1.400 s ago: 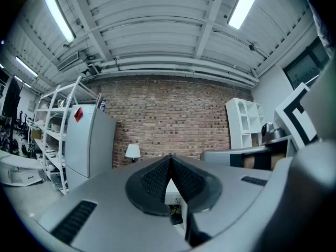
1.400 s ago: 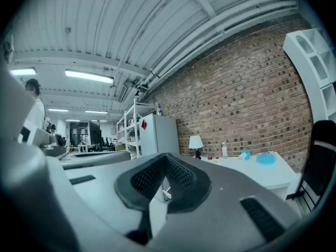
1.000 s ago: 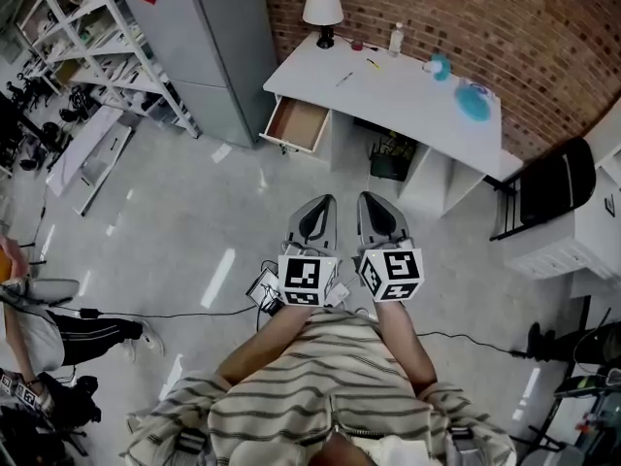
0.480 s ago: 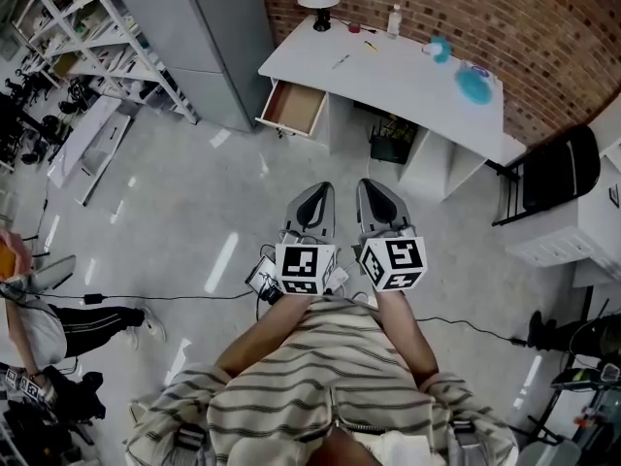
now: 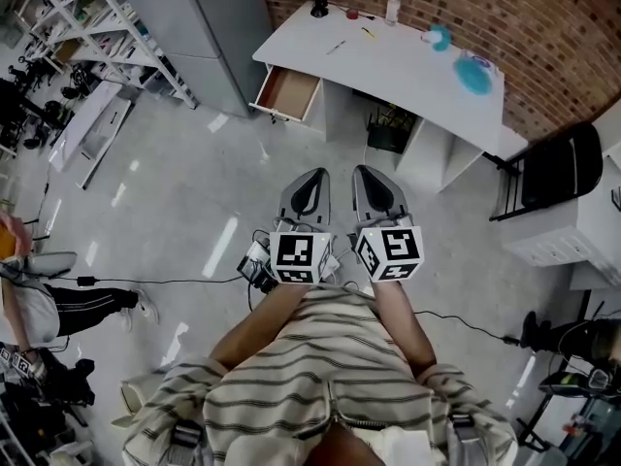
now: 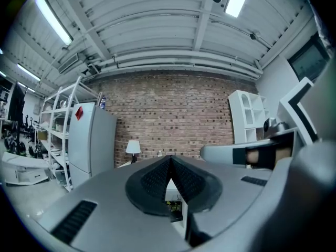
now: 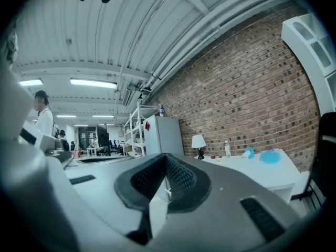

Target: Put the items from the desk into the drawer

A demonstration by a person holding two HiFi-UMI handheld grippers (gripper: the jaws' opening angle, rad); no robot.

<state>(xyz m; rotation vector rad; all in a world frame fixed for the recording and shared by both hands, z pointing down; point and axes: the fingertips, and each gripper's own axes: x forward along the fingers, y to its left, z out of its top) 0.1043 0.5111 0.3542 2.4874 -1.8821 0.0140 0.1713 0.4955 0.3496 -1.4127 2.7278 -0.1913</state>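
— Brick wall (image 5: 543,27) ahead: items (image 5: 473,69) are sitting on the counter (image 5: 408,61), drawer (image 5: 288,91) standing open.
— Left claw (image 5: 312,175) and right claw (image 5: 369,173) are being held shut, empty; opening before reaching is being advised.

left gripper (image 5: 312,177): fingers (image 6: 152,178) were pressed together, nothing between, pointed level
right gripper (image 5: 369,175): fingers (image 7: 185,181) were pressed together, empty, level
forearms (image 5: 260,326): both reached forward, grippers side by side

No word, brand or number can be read. The left gripper (image 5: 311,176) and right gripper (image 5: 368,172) bear only coded square markers (image 5: 296,257). The red tag (image 6: 79,113) on the refrigerator (image 6: 93,143) is too small to read.
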